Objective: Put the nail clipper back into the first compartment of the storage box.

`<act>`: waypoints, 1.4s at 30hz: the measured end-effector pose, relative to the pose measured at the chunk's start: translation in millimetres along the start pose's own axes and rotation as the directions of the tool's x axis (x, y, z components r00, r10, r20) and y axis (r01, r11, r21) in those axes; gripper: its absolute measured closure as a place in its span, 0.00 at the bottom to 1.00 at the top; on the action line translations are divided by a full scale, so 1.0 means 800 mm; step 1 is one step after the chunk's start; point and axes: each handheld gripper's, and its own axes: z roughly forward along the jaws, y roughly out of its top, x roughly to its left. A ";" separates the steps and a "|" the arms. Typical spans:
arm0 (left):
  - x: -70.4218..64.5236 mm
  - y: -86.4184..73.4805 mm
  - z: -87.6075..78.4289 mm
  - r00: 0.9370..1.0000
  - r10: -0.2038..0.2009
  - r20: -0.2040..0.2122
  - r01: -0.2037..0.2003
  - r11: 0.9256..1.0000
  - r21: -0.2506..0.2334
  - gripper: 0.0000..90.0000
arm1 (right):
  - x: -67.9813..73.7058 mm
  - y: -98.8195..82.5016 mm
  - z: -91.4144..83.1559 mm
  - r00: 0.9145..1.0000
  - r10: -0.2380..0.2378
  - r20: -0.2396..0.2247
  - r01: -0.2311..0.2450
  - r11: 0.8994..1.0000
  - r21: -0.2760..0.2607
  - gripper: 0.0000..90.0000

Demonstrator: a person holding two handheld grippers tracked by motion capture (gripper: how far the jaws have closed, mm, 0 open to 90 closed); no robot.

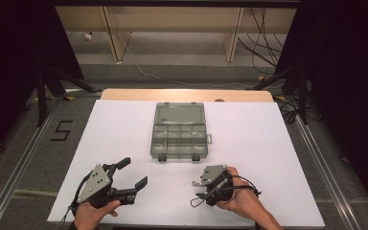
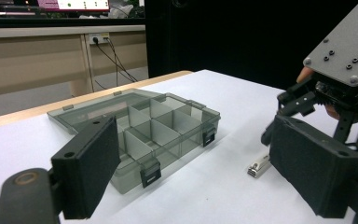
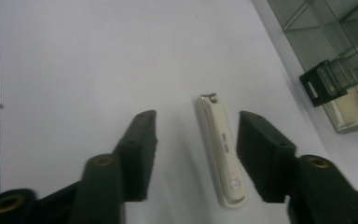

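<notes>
Currently the right gripper (image 3: 193, 156) stands spread around the slim white nail clipper (image 3: 220, 151) near the worktop's front edge — off-centre closing may skid it away.

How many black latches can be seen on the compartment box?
2: both on the front wall of the box, one at the left latch, one at the right latch. None seem hidden.

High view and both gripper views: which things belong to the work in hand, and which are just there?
In the work:
- nail clipper, lying between the open jaws of the right tool
- compartment box, lid open
- left tool, open, holding nothing

Just there:
- white table sheet
- cables on the floor
- wooden bench legs
</notes>
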 end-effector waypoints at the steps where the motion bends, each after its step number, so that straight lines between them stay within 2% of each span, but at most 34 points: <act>1: 0.000 0.000 0.000 1.000 0.001 -0.001 -0.001 1.000 0.003 0.17 | 0.000 0.000 0.000 1.000 0.000 0.000 0.000 1.000 0.000 0.37; 3: 0.000 0.000 0.000 1.000 0.001 0.000 -0.001 1.000 0.002 0.17 | -0.003 0.003 0.001 1.000 0.000 0.010 0.000 1.000 -0.001 0.30; 4: 0.000 0.000 0.000 1.000 0.001 0.000 -0.001 1.000 0.002 0.17 | -0.005 0.004 0.002 1.000 0.000 -0.001 0.000 1.000 0.004 0.27; 7: 0.001 0.000 0.000 1.000 0.008 -0.001 -0.008 1.000 0.005 0.17 | -0.014 0.008 0.004 1.000 0.005 -0.019 -0.005 1.000 0.010 0.24; 9: 0.001 -0.001 0.001 1.000 0.005 -0.001 -0.005 1.000 0.003 0.17 | -0.021 0.009 0.007 0.999 0.011 -0.032 -0.011 1.000 0.011 0.28; 11: 0.001 0.000 0.001 1.000 0.002 -0.002 -0.002 1.000 0.002 0.17 | -0.027 0.009 0.011 0.999 0.025 -0.038 -0.025 0.999 0.023 0.28; 16: 0.001 0.000 0.001 1.000 0.006 -0.002 -0.006 1.000 0.002 0.17 | -0.035 0.011 0.020 0.997 0.011 -0.071 -0.006 0.998 0.061 0.36; 23: 0.001 0.000 0.001 1.000 0.003 -0.001 -0.003 1.000 0.000 0.17 | -0.037 0.016 0.024 0.994 -0.023 -0.111 0.033 0.995 0.093 0.49; 28: 0.001 0.000 0.000 1.000 0.002 -0.003 -0.002 1.000 0.000 0.17 | -0.040 0.017 0.027 0.992 -0.022 -0.126 0.038 0.991 0.132 0.55; 38: 0.001 0.000 0.000 1.000 0.005 -0.004 -0.005 1.000 -0.002 0.17 | -0.042 0.020 0.033 0.988 -0.030 -0.150 0.052 0.988 0.147 0.65; 42: 0.001 0.000 0.000 1.000 0.005 -0.004 -0.005 1.000 -0.003 0.18 | -0.044 0.021 0.034 0.986 -0.015 -0.166 0.041 0.987 0.153 0.70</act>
